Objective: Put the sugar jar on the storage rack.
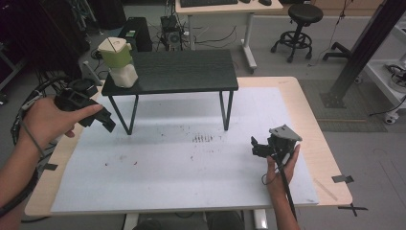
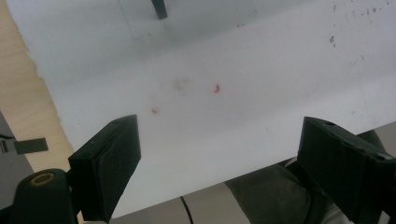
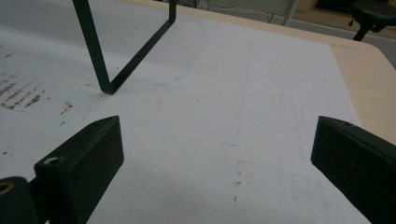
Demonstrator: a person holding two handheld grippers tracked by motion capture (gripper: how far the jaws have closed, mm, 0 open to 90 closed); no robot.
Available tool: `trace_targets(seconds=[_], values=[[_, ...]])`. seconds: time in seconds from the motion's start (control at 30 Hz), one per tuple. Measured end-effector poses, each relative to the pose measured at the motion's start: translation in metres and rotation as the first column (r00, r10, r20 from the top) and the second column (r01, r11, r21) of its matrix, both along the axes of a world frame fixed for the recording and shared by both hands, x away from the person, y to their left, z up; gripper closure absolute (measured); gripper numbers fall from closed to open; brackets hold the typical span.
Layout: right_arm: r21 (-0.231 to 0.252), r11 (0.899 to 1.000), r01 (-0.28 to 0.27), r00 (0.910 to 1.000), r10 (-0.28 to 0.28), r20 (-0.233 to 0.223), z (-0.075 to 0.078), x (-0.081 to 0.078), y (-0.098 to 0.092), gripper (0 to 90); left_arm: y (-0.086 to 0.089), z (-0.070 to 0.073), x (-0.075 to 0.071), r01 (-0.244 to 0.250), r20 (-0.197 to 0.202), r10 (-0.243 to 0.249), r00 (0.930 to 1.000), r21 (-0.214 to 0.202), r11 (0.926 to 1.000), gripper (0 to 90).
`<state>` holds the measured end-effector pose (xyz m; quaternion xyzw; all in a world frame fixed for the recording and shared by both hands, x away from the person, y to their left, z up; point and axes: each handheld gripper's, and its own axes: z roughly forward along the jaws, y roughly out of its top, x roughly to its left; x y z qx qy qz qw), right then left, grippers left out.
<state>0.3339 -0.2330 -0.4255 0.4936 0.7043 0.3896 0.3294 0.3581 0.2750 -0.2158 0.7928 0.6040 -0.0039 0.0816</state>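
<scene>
A green and cream container (image 1: 118, 62) stands on the left end of a small black raised shelf (image 1: 191, 72). My left gripper (image 1: 103, 120) hovers over the white sheet's left edge, in front of the shelf's left leg, and is open with nothing between its jaws. My right gripper (image 1: 258, 146) rests low at the right of the white sheet (image 1: 182, 163), open and empty. The left gripper view looks down on the sheet (image 2: 224, 93) between wide-apart jaws. The right gripper view looks across the sheet to the shelf's leg frame (image 3: 112, 79).
A wooden table (image 1: 316, 124) carries the white sheet, which bears scuffs and small red marks (image 2: 215, 87). A person's lap lies below the table edge (image 2: 271, 186). Behind the table stand a stool (image 1: 299, 24), a desk and cables on the floor.
</scene>
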Motion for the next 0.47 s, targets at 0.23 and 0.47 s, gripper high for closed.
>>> trace_targets(seconds=[0.23,0.47], values=[[0.000,1.000,-0.006,1.0000,0.006,-0.004,-0.0001,0.0004,0.0002,2.9,-0.0035,-0.0015,0.0020,0.009,-0.003,-0.009,1.0000,-0.004,1.0000,13.8],[0.004,1.000,-0.001,1.0000,0.001,0.000,0.0000,0.0003,-0.0005,2.9,-0.0042,0.0002,0.0027,0.019,-0.001,-0.019,0.9998,-0.005,0.9998,13.8]])
